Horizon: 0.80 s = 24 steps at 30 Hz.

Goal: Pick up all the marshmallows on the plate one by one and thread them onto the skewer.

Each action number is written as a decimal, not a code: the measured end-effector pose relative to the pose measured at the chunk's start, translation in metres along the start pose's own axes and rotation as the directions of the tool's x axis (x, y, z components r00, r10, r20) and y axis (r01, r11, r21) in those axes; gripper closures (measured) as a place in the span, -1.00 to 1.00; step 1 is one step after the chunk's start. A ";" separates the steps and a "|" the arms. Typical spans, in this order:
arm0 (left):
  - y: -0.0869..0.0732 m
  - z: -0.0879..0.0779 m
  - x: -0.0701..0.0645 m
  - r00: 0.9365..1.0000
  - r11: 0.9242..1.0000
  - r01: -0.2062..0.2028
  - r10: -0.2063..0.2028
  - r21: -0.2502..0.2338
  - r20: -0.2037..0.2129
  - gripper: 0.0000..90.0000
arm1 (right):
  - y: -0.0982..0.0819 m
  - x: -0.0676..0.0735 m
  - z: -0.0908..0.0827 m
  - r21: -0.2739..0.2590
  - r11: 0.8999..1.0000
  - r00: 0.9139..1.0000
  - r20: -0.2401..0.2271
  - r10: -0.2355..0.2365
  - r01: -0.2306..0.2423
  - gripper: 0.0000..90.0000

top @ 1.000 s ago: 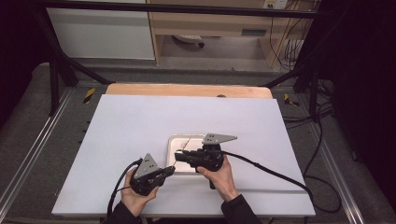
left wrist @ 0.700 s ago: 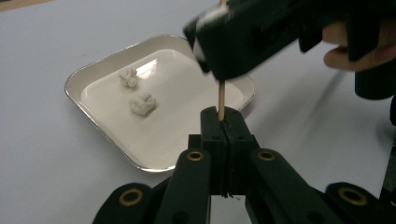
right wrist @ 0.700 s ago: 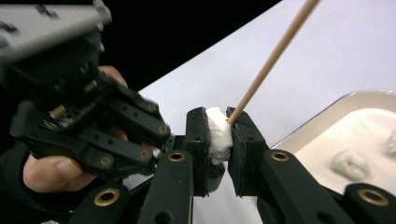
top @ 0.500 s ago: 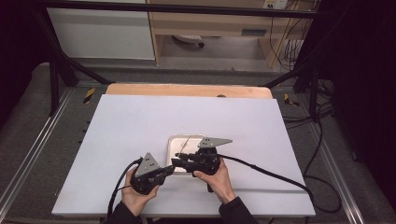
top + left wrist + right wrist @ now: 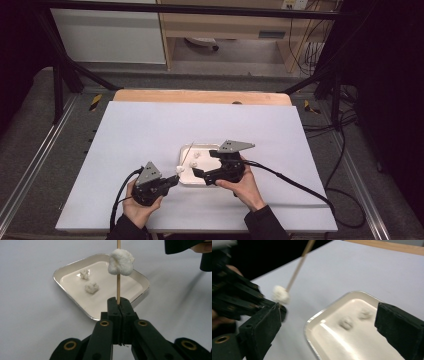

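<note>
Over the tray (image 5: 75,300), a stick (image 5: 118,287) with a white lump (image 5: 121,262) is pinched by the left gripper (image 5: 119,304), while the right gripper (image 5: 205,164), its jaws just opened wide with nothing between them, is seen whole from above.

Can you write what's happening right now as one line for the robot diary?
left claw: shut on skewer | white lump: threaded on skewer | right claw: just opened, empty | tray: two lumps inside

My left gripper (image 5: 172,181) and right gripper (image 5: 205,164) are black, each topped by a grey three-cornered plate, brass-ringed pivots below the jaws, black cables trailing behind, dark sleeves.
</note>
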<state>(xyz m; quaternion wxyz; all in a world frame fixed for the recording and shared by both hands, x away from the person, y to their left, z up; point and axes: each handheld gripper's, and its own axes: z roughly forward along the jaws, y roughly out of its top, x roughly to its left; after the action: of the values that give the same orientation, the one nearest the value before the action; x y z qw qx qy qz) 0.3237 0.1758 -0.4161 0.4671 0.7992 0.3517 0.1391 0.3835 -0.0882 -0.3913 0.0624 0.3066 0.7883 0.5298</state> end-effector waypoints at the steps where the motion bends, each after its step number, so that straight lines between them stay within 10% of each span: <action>1: 0.000 -0.001 0.001 1.000 1.000 0.003 -0.003 0.002 -0.004 0.97 | 0.000 -0.002 0.001 0.013 1.000 1.000 0.021 -0.017 0.017 -0.84; 24: -0.007 -0.008 0.017 0.999 0.999 0.039 -0.038 0.013 -0.018 0.97 | 0.012 -0.038 0.072 0.186 0.982 0.977 0.199 -0.074 0.037 -0.44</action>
<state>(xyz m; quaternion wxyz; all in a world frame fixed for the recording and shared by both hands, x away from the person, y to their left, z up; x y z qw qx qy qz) 0.3287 0.1949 -0.4193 0.4611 0.7942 0.3721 0.1349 0.4495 -0.0482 -0.4207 0.1300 0.3416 0.8309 0.4194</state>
